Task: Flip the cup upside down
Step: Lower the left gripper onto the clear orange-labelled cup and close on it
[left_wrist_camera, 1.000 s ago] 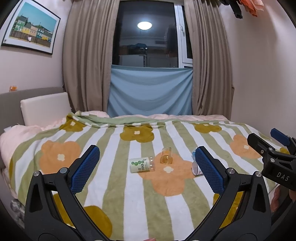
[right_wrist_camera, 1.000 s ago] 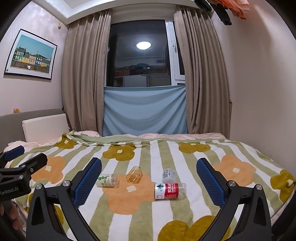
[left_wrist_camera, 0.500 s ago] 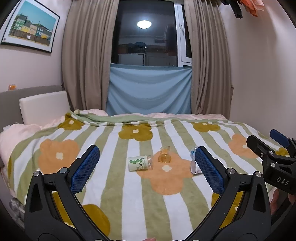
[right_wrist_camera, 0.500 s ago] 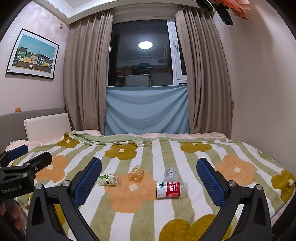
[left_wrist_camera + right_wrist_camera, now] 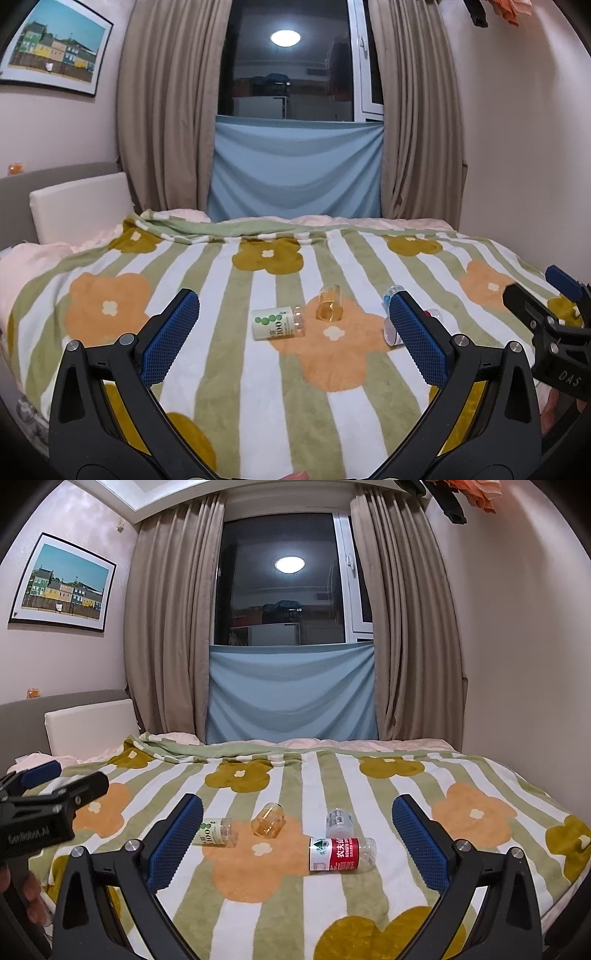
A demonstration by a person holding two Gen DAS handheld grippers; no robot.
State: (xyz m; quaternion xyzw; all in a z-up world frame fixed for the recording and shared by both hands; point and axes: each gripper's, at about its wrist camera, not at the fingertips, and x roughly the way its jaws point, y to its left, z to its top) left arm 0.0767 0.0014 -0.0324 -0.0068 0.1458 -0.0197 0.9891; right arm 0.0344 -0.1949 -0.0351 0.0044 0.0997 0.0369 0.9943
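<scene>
A small clear amber cup (image 5: 330, 303) lies on its side on the flowered blanket (image 5: 229, 373), its mouth toward me; it also shows in the right wrist view (image 5: 268, 820). My left gripper (image 5: 291, 339) is open and empty, held above the near part of the bed, short of the cup. My right gripper (image 5: 297, 843) is open and empty, also short of the cup. Each gripper shows at the edge of the other's view.
A green-labelled bottle (image 5: 277, 322) lies left of the cup. A red-labelled water bottle (image 5: 341, 853) and a small clear bottle (image 5: 339, 821) lie to its right. A white pillow (image 5: 79, 206) sits by the headboard. Curtains and a window stand behind.
Both grippers have drifted slightly; the view has shifted a little upward and the bed objects sit slightly lower. Nothing on the bed has moved.
</scene>
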